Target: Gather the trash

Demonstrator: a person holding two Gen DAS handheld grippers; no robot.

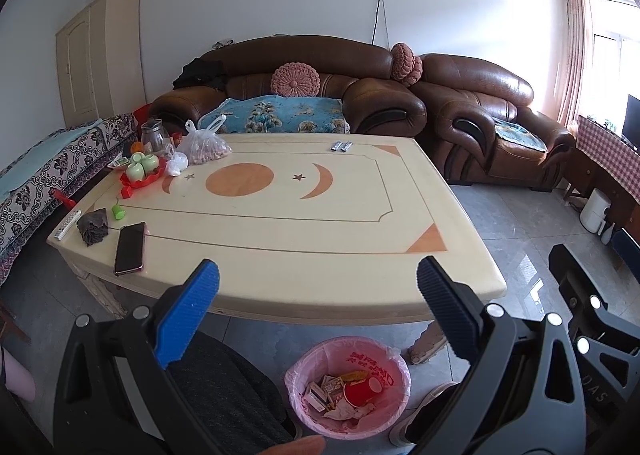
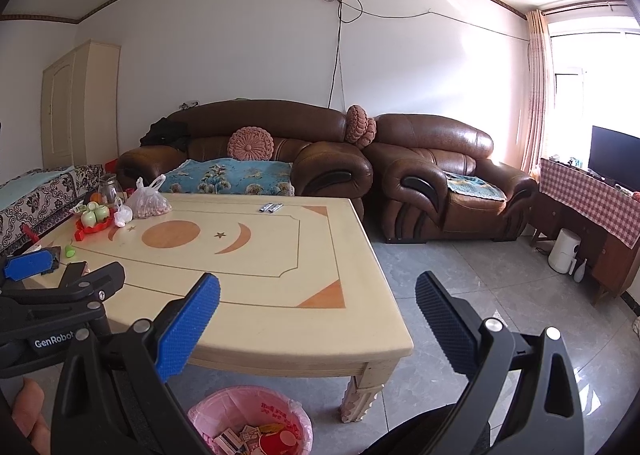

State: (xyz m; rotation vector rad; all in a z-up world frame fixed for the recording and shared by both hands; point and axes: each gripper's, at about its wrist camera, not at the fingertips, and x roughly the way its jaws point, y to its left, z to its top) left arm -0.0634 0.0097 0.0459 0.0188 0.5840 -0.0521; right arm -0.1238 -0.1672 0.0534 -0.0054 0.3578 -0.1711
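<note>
Pink liner marks your bin [image 1: 347, 387] on the floor just below the table's [image 1: 280, 255] near edge, already holding a red cup, small boxes and crumpled paper. Both tools hang empty: your left gripper [image 1: 318, 295] and right gripper [image 2: 318, 297] each stand wide apart. I judge little trash remains. Two small foil wrappers [image 1: 341, 146] lie side by side at the far edge; go there next, come down flat and pinch one at a time. Count one phone [image 1: 130, 248], one grey rag [image 1: 93, 226], one remote [image 1: 67, 224], one knotted plastic bag [image 1: 205, 145]: leave them.
</note>
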